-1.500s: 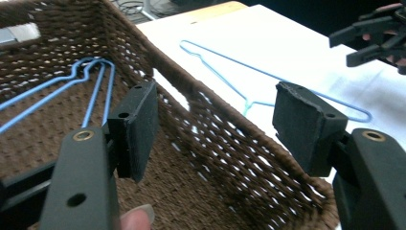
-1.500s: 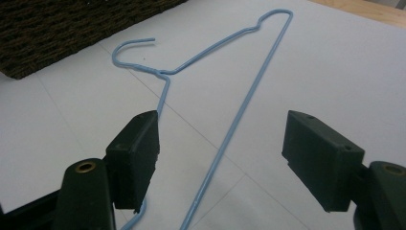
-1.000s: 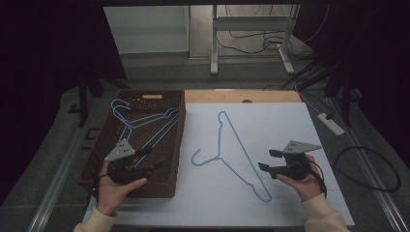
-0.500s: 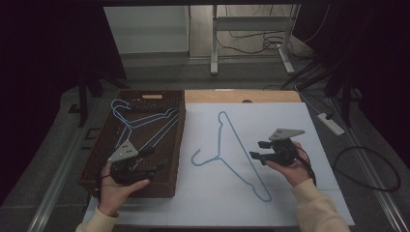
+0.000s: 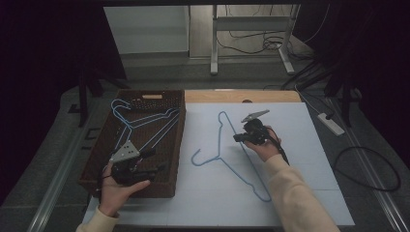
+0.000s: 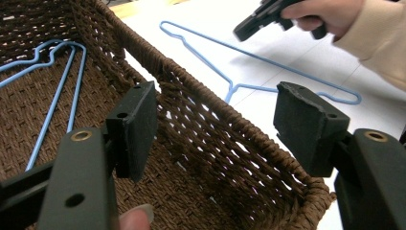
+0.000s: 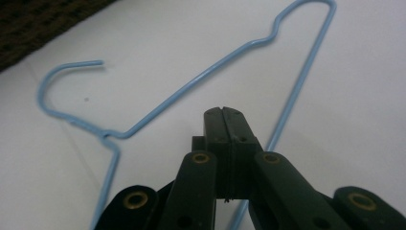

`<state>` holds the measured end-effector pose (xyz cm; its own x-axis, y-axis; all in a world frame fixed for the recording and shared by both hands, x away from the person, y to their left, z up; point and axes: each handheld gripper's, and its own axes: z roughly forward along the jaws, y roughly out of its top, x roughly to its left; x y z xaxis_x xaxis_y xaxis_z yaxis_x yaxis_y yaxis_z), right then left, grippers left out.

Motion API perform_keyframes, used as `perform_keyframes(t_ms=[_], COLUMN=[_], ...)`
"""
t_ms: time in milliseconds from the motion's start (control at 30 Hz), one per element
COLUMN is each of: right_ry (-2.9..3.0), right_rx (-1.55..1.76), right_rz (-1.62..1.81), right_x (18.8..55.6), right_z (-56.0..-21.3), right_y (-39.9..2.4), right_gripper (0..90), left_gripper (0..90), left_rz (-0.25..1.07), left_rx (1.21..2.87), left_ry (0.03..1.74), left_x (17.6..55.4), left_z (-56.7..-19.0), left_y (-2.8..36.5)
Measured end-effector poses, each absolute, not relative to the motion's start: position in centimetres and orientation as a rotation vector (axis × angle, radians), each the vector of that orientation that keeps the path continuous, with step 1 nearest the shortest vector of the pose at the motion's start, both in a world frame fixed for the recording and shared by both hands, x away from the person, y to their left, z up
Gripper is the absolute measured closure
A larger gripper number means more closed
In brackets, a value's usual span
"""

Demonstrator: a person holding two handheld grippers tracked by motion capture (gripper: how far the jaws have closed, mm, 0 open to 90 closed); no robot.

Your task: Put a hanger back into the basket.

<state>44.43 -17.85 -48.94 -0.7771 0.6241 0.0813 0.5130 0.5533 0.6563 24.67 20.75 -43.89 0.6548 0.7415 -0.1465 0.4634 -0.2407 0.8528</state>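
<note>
The brown basket (image 5: 167, 145) is sitting at nine o'clock, holding blue hangers (image 5: 140, 123). One hanger (image 5: 227, 159) is lying on the white table (image 5: 309, 183) in the middle. The left gripper (image 5: 145, 162) is staying wide open, empty. The right gripper (image 5: 239, 137) has just been closing and is pinching shut above the hanger, holding nothing.

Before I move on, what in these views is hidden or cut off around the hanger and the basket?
- Hanger on the sheet: in the right gripper view the shut right claw covers part of its lower bar, so contact there cannot be told.
- Same hanger: in the high view the hand covers part of its long bar.
- Basket: cut off by the edges of the left gripper view.
</note>
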Motion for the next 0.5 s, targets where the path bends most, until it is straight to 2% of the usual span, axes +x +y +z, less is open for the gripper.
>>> perform_keyframes(t_ms=[267,500], right_ry=[2.606,2.551], right_rx=[1.05,1.088], right_rz=[0.965,0.921], right_x=[46.9,47.4], right_z=[-51.0,-51.5], right_y=[-17.1,-17.6], right_gripper=[90.0,90.0], left_gripper=[33.2,33.2], left_rz=[0.352,0.353], left_rx=[1.894,1.898], left_ry=[0.948,0.946], left_x=[24.7,24.7], left_z=[-44.0,-44.0], left_y=[20.7,20.5])
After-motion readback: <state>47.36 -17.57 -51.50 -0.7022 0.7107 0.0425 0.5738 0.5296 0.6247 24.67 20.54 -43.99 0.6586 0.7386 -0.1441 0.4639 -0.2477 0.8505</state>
